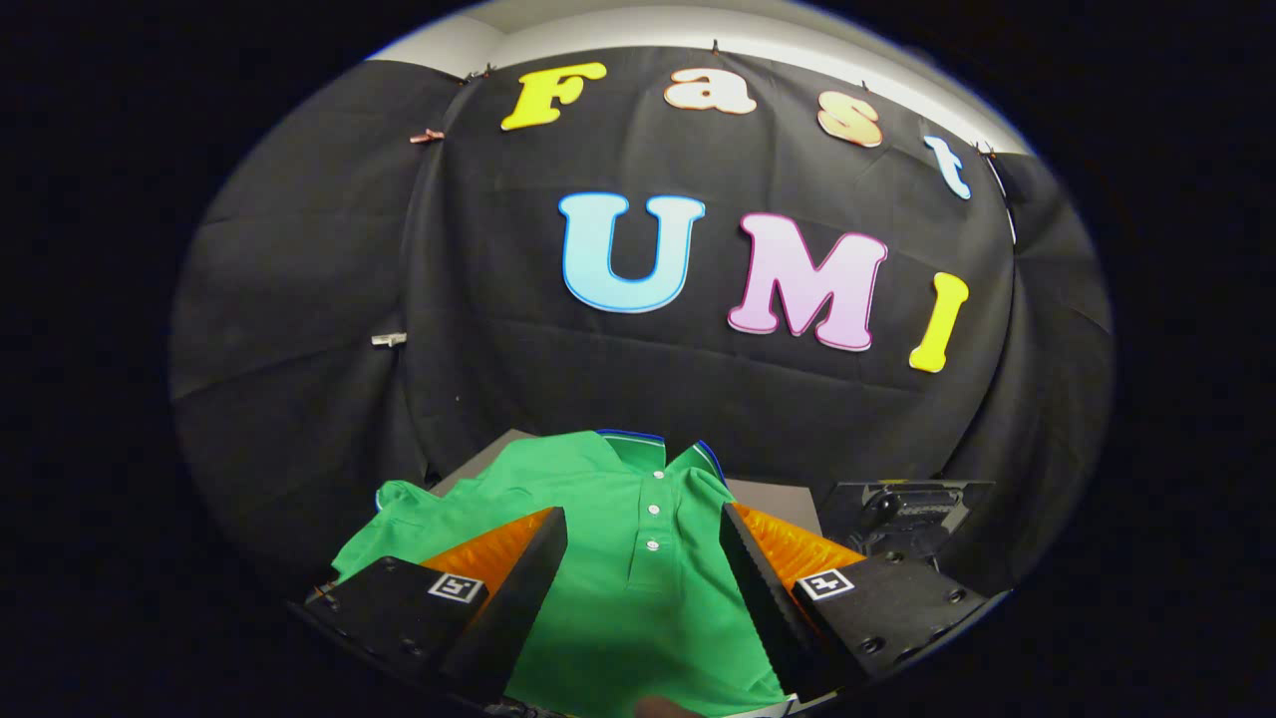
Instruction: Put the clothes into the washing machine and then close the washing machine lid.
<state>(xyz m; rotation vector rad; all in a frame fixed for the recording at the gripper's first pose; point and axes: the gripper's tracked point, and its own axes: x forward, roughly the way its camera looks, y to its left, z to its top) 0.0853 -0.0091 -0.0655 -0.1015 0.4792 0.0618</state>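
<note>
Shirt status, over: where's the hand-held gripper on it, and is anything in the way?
Hand-held gripper open, fingers straddling the button strip. Green shirt lying flat on the grey surface, not gripped. Nothing between fingers and shirt.

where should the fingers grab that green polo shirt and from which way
Probably the button placket of the green short-sleeved polo shirt, taken from above. The shirt lies flat, collar away from the gripper, and the placket already sits between the open fingers. That doubled strip should bunch into a firmer fold than the single-layer body.
</note>
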